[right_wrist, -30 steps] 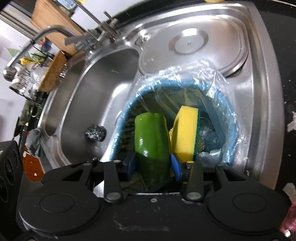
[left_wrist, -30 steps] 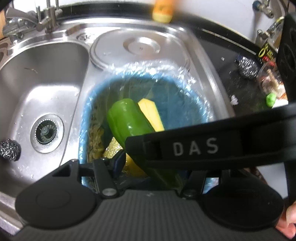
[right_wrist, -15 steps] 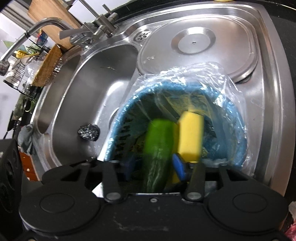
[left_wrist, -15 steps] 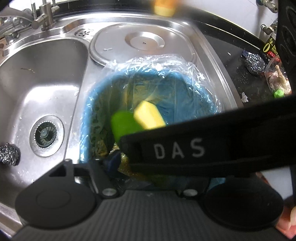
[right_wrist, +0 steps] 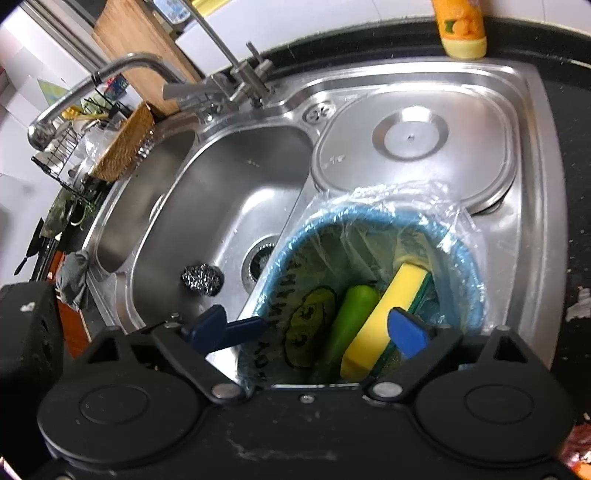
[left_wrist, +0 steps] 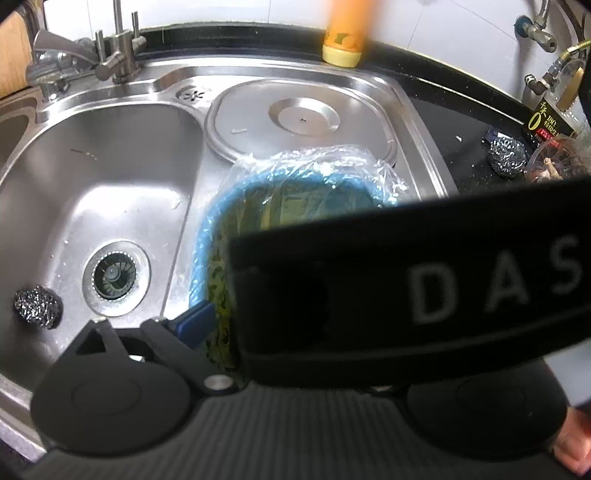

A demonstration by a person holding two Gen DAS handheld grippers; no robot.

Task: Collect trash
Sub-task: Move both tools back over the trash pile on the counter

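Over the steel sink, far left of the basin, a steel-wool scourer lies near the drain, and beside it the right gripper stands spread, its jaws just opened, nothing pinched. Below it, inside the blue bin with clear liner, a green pepper leans against a yellow sponge; printed writing on the liner is unreadable. Rightward, the left gripper also gapes empty, half hidden by a black bar lettered "DAS"; an orange bottle stands behind.
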